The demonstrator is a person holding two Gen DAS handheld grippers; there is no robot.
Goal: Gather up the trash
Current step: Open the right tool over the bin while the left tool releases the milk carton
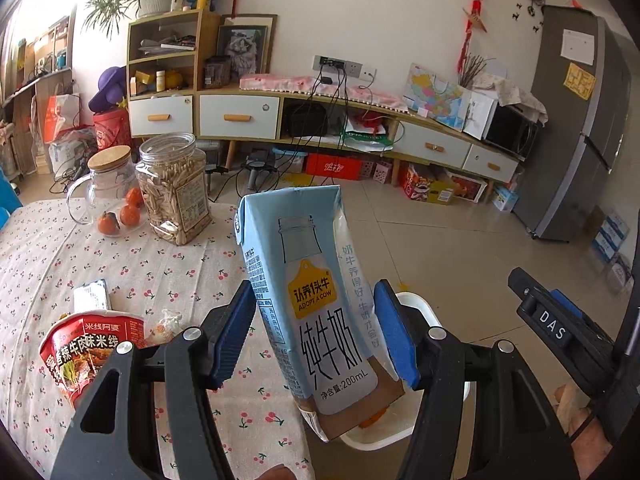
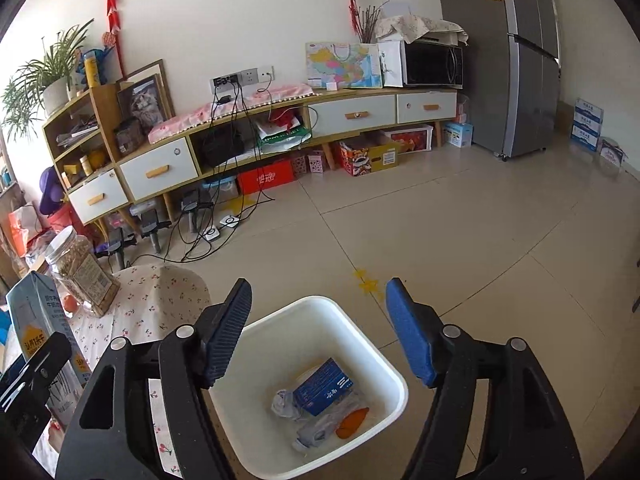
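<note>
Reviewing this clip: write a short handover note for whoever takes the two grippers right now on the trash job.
Left gripper: jaws shut on the milk carton, held at the table edge, not yet over the white bin.
Right gripper: jaws open, empty, above the bin.
Done: a blue box, a crushed bottle and an orange scrap lie in the bin.
Left: drop the carton in; the noodle cup and small wrappers beside it are on the table.

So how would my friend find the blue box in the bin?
Look beside the cherry-print table for the white bin on the floor. The dark blue box lies on the crumpled plastic inside; it is the only boxy, blue thing there, beside an orange peel.
</note>
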